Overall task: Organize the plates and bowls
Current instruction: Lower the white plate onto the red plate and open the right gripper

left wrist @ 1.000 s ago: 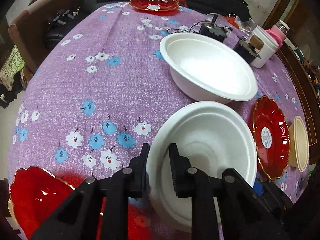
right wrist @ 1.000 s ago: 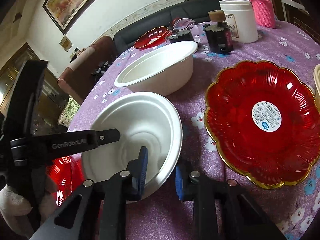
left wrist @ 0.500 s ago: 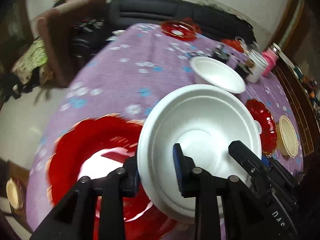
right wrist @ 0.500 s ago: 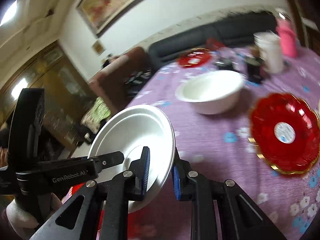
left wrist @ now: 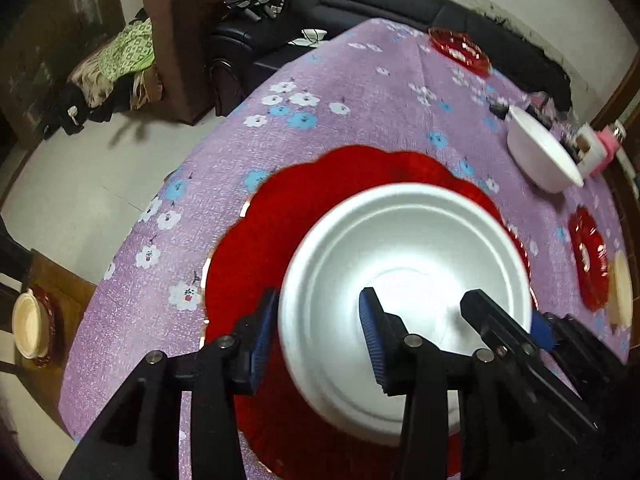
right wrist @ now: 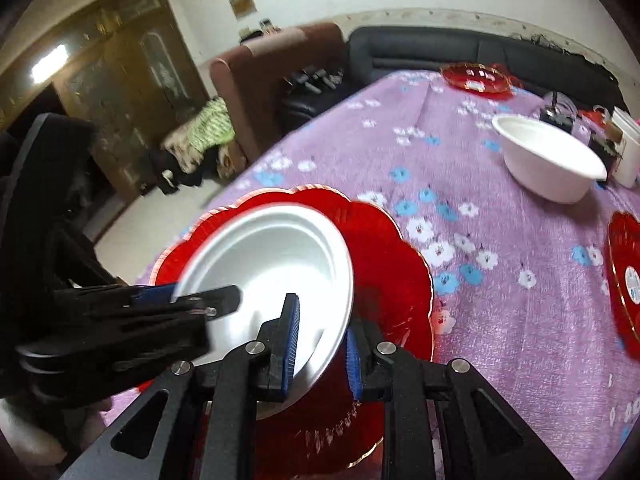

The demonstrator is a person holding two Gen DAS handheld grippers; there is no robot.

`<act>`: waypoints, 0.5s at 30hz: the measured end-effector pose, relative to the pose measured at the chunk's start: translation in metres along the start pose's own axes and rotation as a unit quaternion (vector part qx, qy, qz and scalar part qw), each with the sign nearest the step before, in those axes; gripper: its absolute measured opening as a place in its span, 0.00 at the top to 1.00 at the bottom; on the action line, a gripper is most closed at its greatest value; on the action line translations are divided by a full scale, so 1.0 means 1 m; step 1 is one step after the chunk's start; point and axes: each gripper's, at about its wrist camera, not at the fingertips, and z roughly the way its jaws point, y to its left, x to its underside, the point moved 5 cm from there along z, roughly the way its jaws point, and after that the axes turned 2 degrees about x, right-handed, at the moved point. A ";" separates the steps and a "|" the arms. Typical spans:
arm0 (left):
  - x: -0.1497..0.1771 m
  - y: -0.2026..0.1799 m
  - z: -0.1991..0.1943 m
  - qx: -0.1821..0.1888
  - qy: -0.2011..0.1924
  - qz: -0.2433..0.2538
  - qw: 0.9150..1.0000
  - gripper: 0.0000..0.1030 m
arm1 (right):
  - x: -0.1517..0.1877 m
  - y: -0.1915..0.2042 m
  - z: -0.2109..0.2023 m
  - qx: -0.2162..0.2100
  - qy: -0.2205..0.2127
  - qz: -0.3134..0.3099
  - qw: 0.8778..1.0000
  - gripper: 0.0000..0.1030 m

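A white foam bowl (left wrist: pixel 404 264) sits tilted over a large red scalloped plate (left wrist: pixel 280 216) near the table's near-left edge; whether it rests on the plate I cannot tell. My left gripper (left wrist: pixel 318 342) straddles the bowl's near rim with its jaws opening, and the inner pad stands clear of the wall. In the right wrist view my right gripper (right wrist: pixel 322 350) is shut on the rim of the white bowl (right wrist: pixel 272 256) above the red plate (right wrist: pixel 384 248). The left gripper (right wrist: pixel 192 300) shows there at the bowl's left side.
A second white bowl (right wrist: pixel 548 164) stands further back on the purple flowered tablecloth (left wrist: pixel 360 112). Red plates lie at the far end (left wrist: pixel 460 50) and at the right (left wrist: pixel 588 256), beside a cream bowl (left wrist: pixel 622 288). White jar (left wrist: pixel 592 152) at the back right. The table edge drops off left.
Both grippers carried the white bowl from the table's middle to the left, over the big red plate. The left jaws have widened off the rim; the right stays clamped.
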 end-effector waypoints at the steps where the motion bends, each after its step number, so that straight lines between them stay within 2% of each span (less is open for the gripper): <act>1: 0.000 0.003 -0.004 0.004 -0.007 -0.005 1.000 0.57 | 0.001 -0.003 0.002 0.003 0.003 0.008 1.000 0.76; 5: 0.002 0.012 -0.026 0.013 -0.039 -0.014 0.999 0.52 | 0.003 -0.015 -0.005 -0.006 -0.002 0.035 0.999 0.75; 7: 0.004 0.013 -0.045 0.022 -0.069 -0.015 0.997 0.46 | 0.001 -0.016 -0.020 -0.010 -0.016 0.043 0.999 0.75; 9: 0.008 0.010 -0.058 0.034 -0.090 -0.012 0.995 0.37 | -0.001 -0.024 -0.042 -0.012 -0.037 0.056 0.998 0.68; 12: 0.014 0.002 -0.072 0.056 -0.109 -0.005 0.992 0.36 | 0.002 -0.050 -0.078 -0.008 -0.071 0.083 0.994 0.56; 15: 0.016 -0.003 -0.076 0.074 -0.113 -0.007 0.991 0.36 | 0.008 -0.074 -0.100 0.014 -0.090 0.098 0.991 0.54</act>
